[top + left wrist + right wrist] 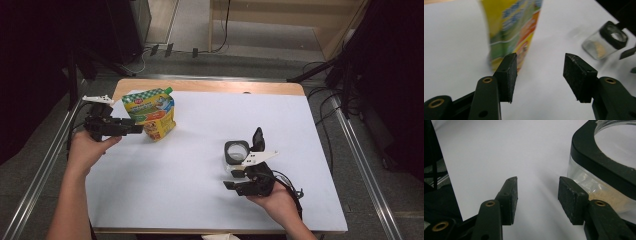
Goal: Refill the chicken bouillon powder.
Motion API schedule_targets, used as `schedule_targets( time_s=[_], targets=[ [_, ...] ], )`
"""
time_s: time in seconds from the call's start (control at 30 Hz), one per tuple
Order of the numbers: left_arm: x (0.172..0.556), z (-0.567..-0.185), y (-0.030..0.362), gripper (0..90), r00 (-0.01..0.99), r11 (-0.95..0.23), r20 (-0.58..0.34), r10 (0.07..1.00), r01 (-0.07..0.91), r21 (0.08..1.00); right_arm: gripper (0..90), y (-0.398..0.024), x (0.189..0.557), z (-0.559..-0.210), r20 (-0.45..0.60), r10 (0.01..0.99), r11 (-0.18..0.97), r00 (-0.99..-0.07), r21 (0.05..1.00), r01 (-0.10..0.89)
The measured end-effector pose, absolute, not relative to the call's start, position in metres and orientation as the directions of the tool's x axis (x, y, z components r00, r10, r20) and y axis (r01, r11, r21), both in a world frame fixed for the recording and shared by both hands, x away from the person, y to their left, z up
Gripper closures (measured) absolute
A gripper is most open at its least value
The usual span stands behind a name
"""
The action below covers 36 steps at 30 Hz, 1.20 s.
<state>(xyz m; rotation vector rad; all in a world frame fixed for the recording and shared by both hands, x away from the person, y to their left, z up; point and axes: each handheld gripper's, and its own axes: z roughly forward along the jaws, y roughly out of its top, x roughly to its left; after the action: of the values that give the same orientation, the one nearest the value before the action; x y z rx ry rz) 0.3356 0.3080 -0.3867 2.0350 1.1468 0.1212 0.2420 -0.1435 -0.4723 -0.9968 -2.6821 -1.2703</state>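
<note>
White paper [200, 165] covers the wooden table [210, 86], with dark floor, cables and metal rails around it.

Two containers stand on the sheet. One is a yellow and green pouch [150, 112] with a green cap at its top corner, standing upright near the far left corner; what it holds cannot be seen. The other is a clear jar [236, 152] with a black square rim and a round mouth, lid off. In the right gripper view a thin layer of pale, sandy stuff lies at the bottom of the jar [599, 182], and the left gripper view shows the same pale patch through the glass [605, 43].

The left gripper [142, 129] is held level, pointing at the pouch from the side. Its jaws stand apart with nothing between them; in the left gripper view the pouch [511, 32] rises just beyond the left pad [507, 75], close to it, though whether they touch I cannot tell. The jar sits well off to that gripper's right.

The right gripper [235, 179] rests low in the person's hand, just on the near side of the jar. Its jaws are also apart and hold nothing; bare paper shows between them [537, 197], and the jar stands just beside the right pad [570, 200], outside the gap.
</note>
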Motion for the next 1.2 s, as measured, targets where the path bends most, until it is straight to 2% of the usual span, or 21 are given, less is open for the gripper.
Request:
schedule_targets(
  time_s=[0.23, 0.37, 0.43, 0.63, 0.83, 1.07, 1.2],
  targets=[
    [0.347, -0.384, 0.321, 43.8, 0.565, -0.249, -0.28, 0.776, 0.683, 0.687, 51.3, -0.143, 0.241, -0.474, 0.268, 0.545, 0.47, -0.795, 0.688, 0.553],
    [0.356, -0.387, 0.312, 43.6, 0.577, -0.244, -0.29, 0.763, 0.673, 0.698, 51.1, -0.144, 0.241, -0.473, 0.268, 0.546, 0.465, -0.794, 0.691, 0.553],
    [0.36, -0.388, 0.304, 44.5, 0.58, -0.262, -0.264, 0.77, 0.665, 0.699, 51.1, -0.145, 0.24, -0.473, 0.268, 0.551, 0.461, -0.79, 0.692, 0.556],
    [0.368, -0.391, 0.293, 52.0, 0.567, -0.253, -0.254, 0.783, 0.664, 0.704, 51.0, -0.147, 0.237, -0.475, 0.262, 0.555, 0.462, -0.789, 0.692, 0.555],
    [0.375, -0.396, 0.289, 63.7, 0.55, -0.214, -0.304, 0.778, 0.686, 0.695, 50.8, -0.148, 0.235, -0.476, 0.261, 0.558, 0.459, -0.788, 0.694, 0.555],
    [0.375, -0.402, 0.283, 68.7, 0.542, -0.221, -0.288, 0.79, 0.689, 0.69, 50.8, -0.15, 0.236, -0.476, 0.261, 0.568, 0.449, -0.78, 0.696, 0.56],
    [0.374, -0.402, 0.282, 79.9, 0.569, -0.243, -0.294, 0.768, 0.684, 0.688, 51.1, -0.15, 0.238, -0.477, 0.26, 0.569, 0.449, -0.78, 0.696, 0.56]
  ],
)
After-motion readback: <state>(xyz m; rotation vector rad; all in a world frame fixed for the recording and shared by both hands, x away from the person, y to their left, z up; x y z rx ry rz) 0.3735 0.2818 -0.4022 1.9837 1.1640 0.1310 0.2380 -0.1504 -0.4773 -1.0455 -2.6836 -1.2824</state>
